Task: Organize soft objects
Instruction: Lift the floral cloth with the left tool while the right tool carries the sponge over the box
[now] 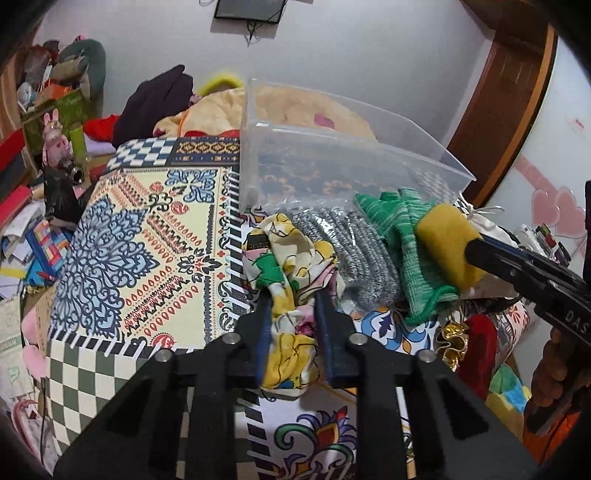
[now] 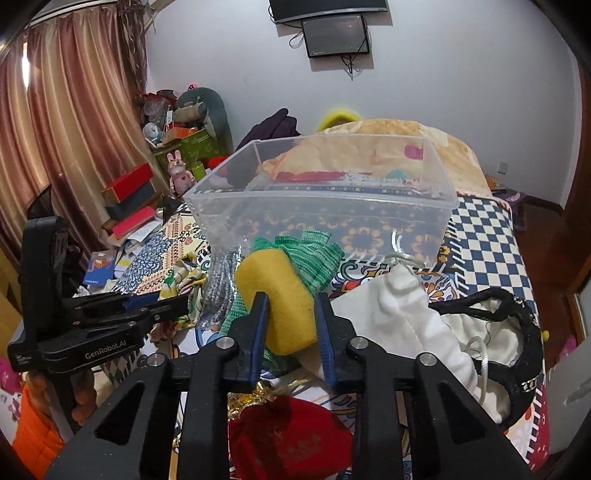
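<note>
Your two black grippers
Left gripper and right gripper: blue finger pads, silver pivot screws, white "GenRobot.AI" lettering.

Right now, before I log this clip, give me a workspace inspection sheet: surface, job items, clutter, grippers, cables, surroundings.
Surface: patterned bedspread on a bed, mostly covered on the right side.
Job's things: clear plastic bin, nothing inside; floral cloth; grey knit cloth; green knit cloth; yellow sponge; white drawstring pouch; red velvet pouch.
Clutter: black-trimmed cap beside the white pouch.
Grippers: left gripper closed on the floral cloth; right gripper closed on the yellow sponge.
Cables: wires hang below the wall screen.
Surroundings: curtain, stacked boxes, plush toys, wooden door.
</note>
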`<state>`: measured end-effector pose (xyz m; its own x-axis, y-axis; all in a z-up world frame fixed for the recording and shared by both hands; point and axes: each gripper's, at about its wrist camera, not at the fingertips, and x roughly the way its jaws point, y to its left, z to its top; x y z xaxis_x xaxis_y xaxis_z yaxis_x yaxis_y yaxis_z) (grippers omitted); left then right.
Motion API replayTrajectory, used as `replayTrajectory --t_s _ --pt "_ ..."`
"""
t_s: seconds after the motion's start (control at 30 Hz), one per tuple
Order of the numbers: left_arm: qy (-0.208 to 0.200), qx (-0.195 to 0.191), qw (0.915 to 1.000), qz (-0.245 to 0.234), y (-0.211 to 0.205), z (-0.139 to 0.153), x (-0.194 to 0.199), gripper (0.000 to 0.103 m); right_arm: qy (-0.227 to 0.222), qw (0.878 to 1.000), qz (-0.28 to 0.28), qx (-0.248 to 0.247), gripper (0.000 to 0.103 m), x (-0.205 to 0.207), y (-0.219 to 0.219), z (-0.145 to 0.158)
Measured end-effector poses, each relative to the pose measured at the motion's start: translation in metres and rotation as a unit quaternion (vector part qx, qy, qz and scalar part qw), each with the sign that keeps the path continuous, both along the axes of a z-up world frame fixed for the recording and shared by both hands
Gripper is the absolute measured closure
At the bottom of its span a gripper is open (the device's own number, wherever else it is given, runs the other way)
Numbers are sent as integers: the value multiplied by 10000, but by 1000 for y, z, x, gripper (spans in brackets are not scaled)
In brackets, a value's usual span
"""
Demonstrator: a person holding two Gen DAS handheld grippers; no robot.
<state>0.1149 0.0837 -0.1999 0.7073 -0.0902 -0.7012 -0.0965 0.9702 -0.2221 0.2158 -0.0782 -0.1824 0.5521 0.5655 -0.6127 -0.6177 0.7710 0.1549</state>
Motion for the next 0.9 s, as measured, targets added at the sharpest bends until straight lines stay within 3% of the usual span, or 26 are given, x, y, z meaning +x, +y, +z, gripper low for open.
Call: replayTrajectory --t_s 0.47,0.9 --pt "-889 254 9957 31 -1 68 -12 90 -553 9975 -241 354 86 -10 -16 40" --pt "-1419 404 9890 87 1 115 28 90 -1015 9903 -679 657 86 15 -18 76"
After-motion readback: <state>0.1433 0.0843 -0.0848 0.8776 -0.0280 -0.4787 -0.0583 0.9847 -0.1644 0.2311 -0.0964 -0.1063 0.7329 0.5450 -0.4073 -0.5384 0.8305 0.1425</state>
